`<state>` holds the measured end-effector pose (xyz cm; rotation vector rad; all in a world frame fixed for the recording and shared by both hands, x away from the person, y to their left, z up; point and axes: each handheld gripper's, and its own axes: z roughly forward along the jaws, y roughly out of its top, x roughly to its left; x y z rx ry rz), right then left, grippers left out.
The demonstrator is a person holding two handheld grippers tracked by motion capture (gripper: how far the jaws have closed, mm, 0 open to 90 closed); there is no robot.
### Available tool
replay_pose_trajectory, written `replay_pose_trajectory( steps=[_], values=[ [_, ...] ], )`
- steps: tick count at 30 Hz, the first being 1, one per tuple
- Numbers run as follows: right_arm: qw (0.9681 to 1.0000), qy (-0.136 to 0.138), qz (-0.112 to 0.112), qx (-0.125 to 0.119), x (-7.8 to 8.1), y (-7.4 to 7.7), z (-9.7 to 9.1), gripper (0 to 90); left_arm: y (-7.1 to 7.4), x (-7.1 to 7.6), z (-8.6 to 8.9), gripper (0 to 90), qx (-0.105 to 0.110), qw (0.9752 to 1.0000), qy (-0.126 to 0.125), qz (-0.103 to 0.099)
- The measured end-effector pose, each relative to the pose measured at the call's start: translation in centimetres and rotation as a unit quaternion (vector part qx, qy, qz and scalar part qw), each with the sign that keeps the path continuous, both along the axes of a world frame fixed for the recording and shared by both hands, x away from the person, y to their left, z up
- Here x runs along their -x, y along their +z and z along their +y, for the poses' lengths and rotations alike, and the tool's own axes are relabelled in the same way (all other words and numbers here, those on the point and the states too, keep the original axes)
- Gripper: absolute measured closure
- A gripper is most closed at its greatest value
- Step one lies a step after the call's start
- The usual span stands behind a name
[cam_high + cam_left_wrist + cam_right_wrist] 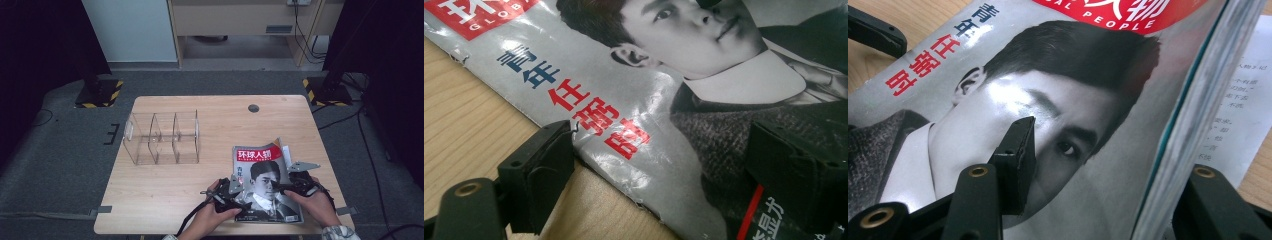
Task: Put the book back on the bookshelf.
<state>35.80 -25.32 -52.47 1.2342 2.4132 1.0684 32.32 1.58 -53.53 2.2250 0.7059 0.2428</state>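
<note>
A magazine (265,165) with a red title band and a portrait cover lies at the front right of the wooden table (200,110). My left gripper (240,192) stands open at its left edge. In the left gripper view the left gripper (663,132) has one jaw over the bare wood and the other over the cover, with the magazine (624,80) edge between them. My right gripper (280,187) is at the right side. In the right gripper view the right gripper (1113,150) is open, one jaw above the magazine (1073,65) cover, the other outside the raised page edge.
A clear acrylic organizer (162,137) with several compartments stands at the table's left middle. A printed white sheet (1243,100) lies under the magazine's right edge. A round cable hole (253,108) sits near the far edge. The person's hands hold both grippers at the front edge.
</note>
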Motion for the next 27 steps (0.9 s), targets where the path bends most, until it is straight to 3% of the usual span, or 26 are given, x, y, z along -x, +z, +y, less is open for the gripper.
replay_pose_trajectory(
  steps=[3, 6, 7, 11, 15, 18, 23, 27],
  values=[
    [0.9997, 0.022, 0.001, 0.012, 0.0, 0.18, 0.36, 41.4, 0.0, -0.1, 0.14, 11.9, 0.004, 1.0, -0.004, 0.002],
    [0.9996, 0.021, 0.005, 0.018, -0.06, 0.12, 0.57, 40.9, -0.01, 0.05, -0.01, 8.7, -0.001, 1.0, -0.002, 0.001],
    [0.9996, 0.021, -0.001, 0.02, -0.01, 0.11, 0.52, 47.6, -0.06, 0.09, -0.38, 5.5, -0.006, 1.0, -0.005, 0.004],
    [0.9993, 0.025, -0.022, 0.013, 0.26, 0.56, 0.02, 58.6, -0.09, 0.13, -0.66, 0.4, -0.012, 0.9999, -0.006, 0.006],
    [0.999, 0.029, -0.032, 0.012, 0.5, 0.85, 0.24, 59.2, -0.09, 0.15, -0.64, 0.4, -0.011, 0.9999, -0.005, 0.008],
    [0.9991, 0.03, -0.023, 0.02, 0.38, 0.72, 0.57, 58.2, -0.08, 0.12, -0.62, 0.0, -0.013, 0.9998, -0.008, 0.008],
    [0.9993, 0.026, -0.024, 0.013, 0.52, 0.89, 0.53, 67.1, -0.08, 0.18, -0.71, 0.0, -0.015, 0.9998, -0.007, 0.007],
    [0.9993, 0.025, -0.022, 0.013, 0.42, 0.83, 0.49, 67.7, -0.08, 0.19, -0.73, 0.0, -0.014, 0.9999, -0.003, 0.009]
  ],
)
